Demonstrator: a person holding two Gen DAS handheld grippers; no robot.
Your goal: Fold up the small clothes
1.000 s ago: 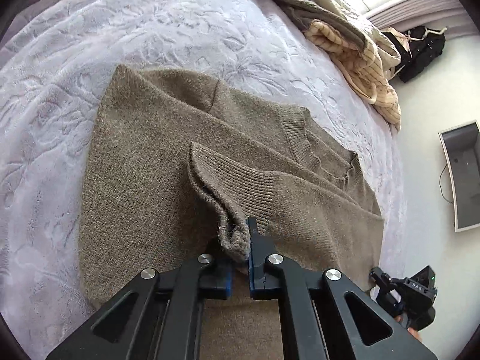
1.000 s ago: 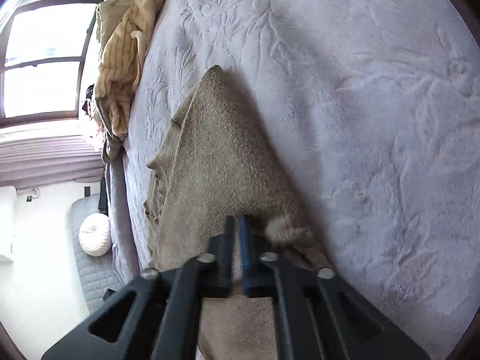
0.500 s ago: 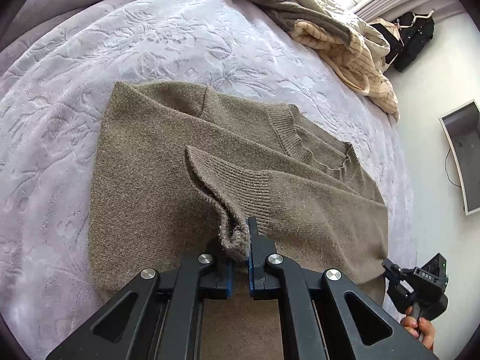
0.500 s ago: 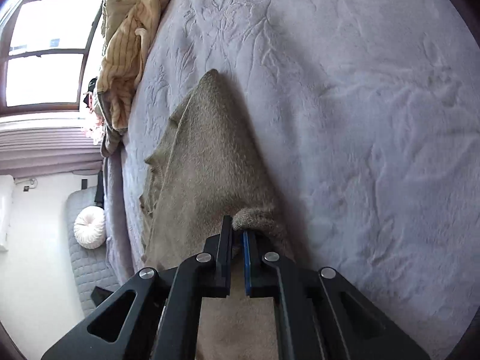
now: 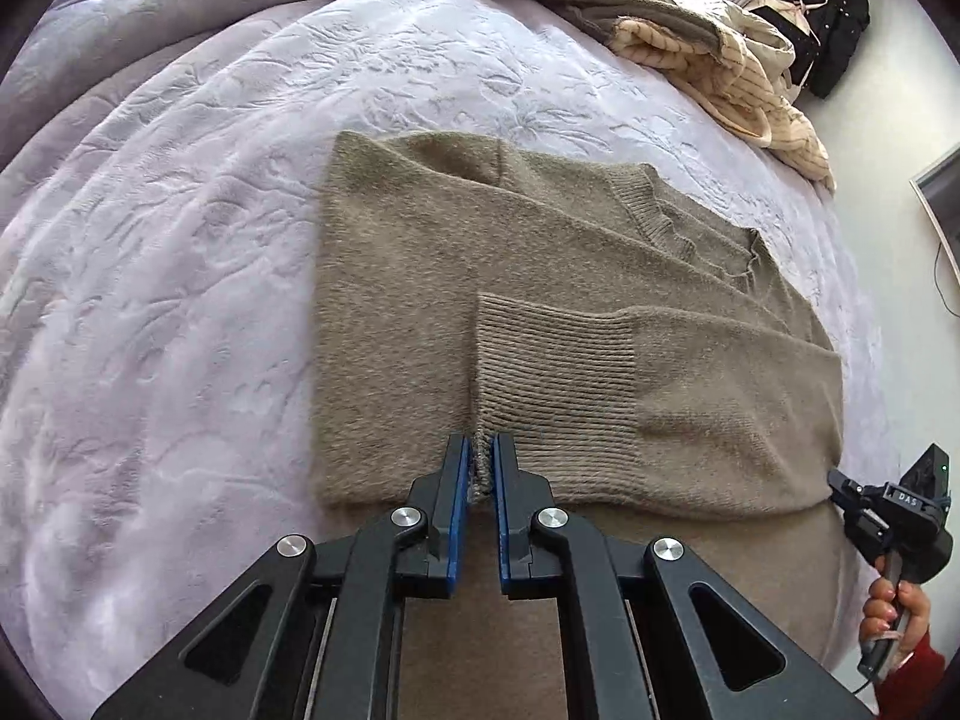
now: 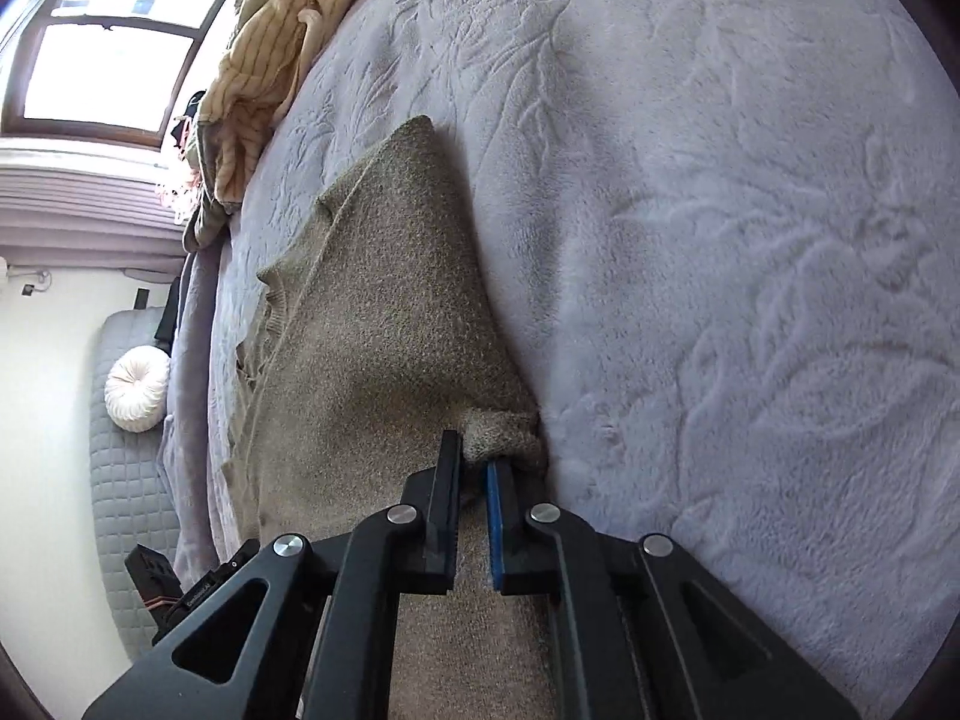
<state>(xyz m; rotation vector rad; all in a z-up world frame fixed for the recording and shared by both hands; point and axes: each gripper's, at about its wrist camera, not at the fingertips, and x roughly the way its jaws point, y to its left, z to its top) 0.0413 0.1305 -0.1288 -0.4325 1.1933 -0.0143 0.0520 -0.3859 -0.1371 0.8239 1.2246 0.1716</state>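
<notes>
An olive-brown knit sweater [image 5: 420, 300] lies on a lilac bedspread [image 5: 150, 240], its sleeve folded across the body. My left gripper [image 5: 478, 456] is shut on the sleeve's ribbed cuff [image 5: 552, 372], which now lies nearly flat on the sweater body. In the right wrist view the same sweater [image 6: 384, 300] stretches away from me. My right gripper [image 6: 474, 450] is shut on a bunched fold of the sweater's edge [image 6: 501, 423] next to the bedspread [image 6: 720, 240]. The right gripper's body also shows in the left wrist view [image 5: 894, 516], held by a hand.
A heap of cream striped and grey clothing [image 5: 690, 42] lies at the far side of the bed; it also shows in the right wrist view [image 6: 258, 66]. A window [image 6: 102, 66] and a grey quilted mat with a white round cushion [image 6: 137, 387] lie beyond the bed's edge.
My left gripper has lowered the cuff, so the sleeve now lies flat across the sweater. My right gripper has kept its hold on the edge fold and shifted slightly.
</notes>
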